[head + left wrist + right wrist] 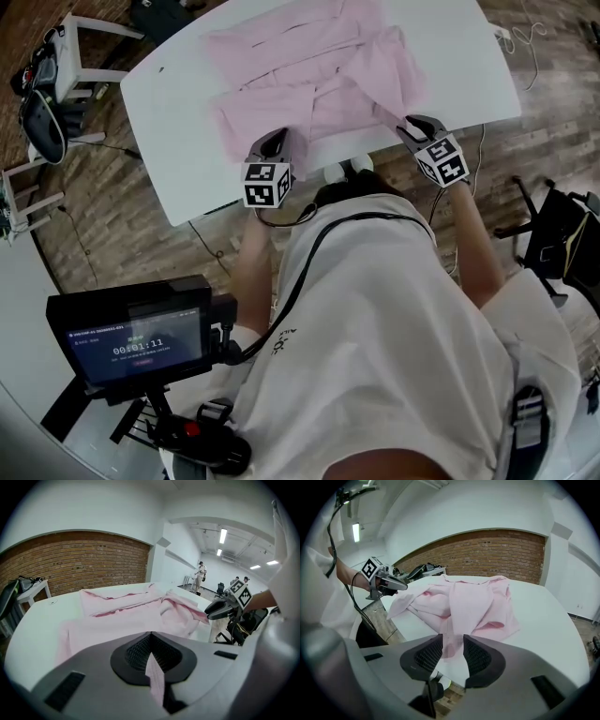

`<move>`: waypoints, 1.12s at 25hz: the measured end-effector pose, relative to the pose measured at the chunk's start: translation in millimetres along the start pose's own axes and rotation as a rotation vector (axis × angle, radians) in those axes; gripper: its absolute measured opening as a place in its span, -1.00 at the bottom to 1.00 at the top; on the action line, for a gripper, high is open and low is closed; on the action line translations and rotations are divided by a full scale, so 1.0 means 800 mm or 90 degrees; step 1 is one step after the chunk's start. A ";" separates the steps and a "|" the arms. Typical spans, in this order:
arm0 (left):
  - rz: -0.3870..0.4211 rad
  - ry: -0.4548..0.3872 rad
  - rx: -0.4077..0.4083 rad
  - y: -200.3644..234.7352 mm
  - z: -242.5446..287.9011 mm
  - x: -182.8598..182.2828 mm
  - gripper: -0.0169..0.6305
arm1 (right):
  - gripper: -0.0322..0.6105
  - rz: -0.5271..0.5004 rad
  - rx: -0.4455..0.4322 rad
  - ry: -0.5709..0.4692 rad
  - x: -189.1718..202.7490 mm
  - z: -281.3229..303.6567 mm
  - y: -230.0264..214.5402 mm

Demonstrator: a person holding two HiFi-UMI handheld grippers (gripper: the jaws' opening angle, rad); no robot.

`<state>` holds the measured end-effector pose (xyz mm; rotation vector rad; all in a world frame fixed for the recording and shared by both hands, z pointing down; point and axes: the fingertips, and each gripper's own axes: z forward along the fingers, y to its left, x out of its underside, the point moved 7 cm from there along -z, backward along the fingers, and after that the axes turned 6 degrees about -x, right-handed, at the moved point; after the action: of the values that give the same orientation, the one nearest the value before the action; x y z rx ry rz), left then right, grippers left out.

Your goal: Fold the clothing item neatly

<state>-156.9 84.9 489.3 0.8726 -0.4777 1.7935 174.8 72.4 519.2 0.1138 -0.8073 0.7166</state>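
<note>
A pink garment (309, 75) lies crumpled across the white table (459, 56), with its near hem along the table's front edge. My left gripper (270, 148) sits at the hem's left part, shut on a fold of the pink cloth (155, 679) that sticks out between its pads. Over the hem's right corner, my right gripper (412, 127) is open. In the right gripper view the garment's edge (449, 641) shows in the gap between the jaws of the right gripper (452, 645), and the pads do not press on it. Each gripper view shows the other gripper at the table's edge.
A white side table (80, 47) with dark bags stands at the far left. A dark chair (553, 234) is on the wooden floor at the right. A small monitor (136, 342) sits below my chest. A brick wall (84, 566) lies beyond the table, and people (200, 576) stand far off.
</note>
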 end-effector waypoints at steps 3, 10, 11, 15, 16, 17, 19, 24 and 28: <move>0.006 -0.001 0.005 0.006 -0.003 0.001 -0.94 | -0.53 0.011 0.014 0.013 0.004 0.008 -0.001; 0.019 -0.007 0.014 0.019 -0.008 0.004 -0.94 | -0.87 0.004 0.074 0.020 -0.006 0.001 -0.004; 0.019 -0.009 0.014 0.020 -0.008 0.004 -0.94 | -0.87 -0.003 0.082 0.016 -0.010 -0.003 -0.004; 0.031 -0.017 0.017 0.025 -0.011 0.007 -0.94 | -0.87 -0.066 0.121 0.007 -0.037 -0.021 0.000; 0.033 -0.019 0.018 0.026 -0.011 0.007 -0.94 | -0.87 -0.085 0.131 0.004 -0.047 -0.025 0.000; 0.034 -0.021 0.020 0.026 -0.011 0.008 -0.94 | -0.87 -0.105 0.140 0.002 -0.058 -0.028 0.001; 0.036 -0.026 0.024 0.026 -0.012 0.007 -0.94 | -0.87 -0.141 0.153 -0.007 -0.081 -0.033 0.000; 0.034 -0.035 0.026 0.023 -0.011 0.004 -0.94 | -0.87 -0.220 0.173 -0.027 -0.135 -0.032 -0.010; 0.041 -0.043 0.024 0.015 -0.009 -0.008 -0.94 | -0.87 -0.276 0.187 -0.036 -0.174 -0.030 -0.024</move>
<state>-168.8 81.5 480.5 0.9568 -0.5222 1.8416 136.2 -8.8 408.9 0.5596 -0.6945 0.4165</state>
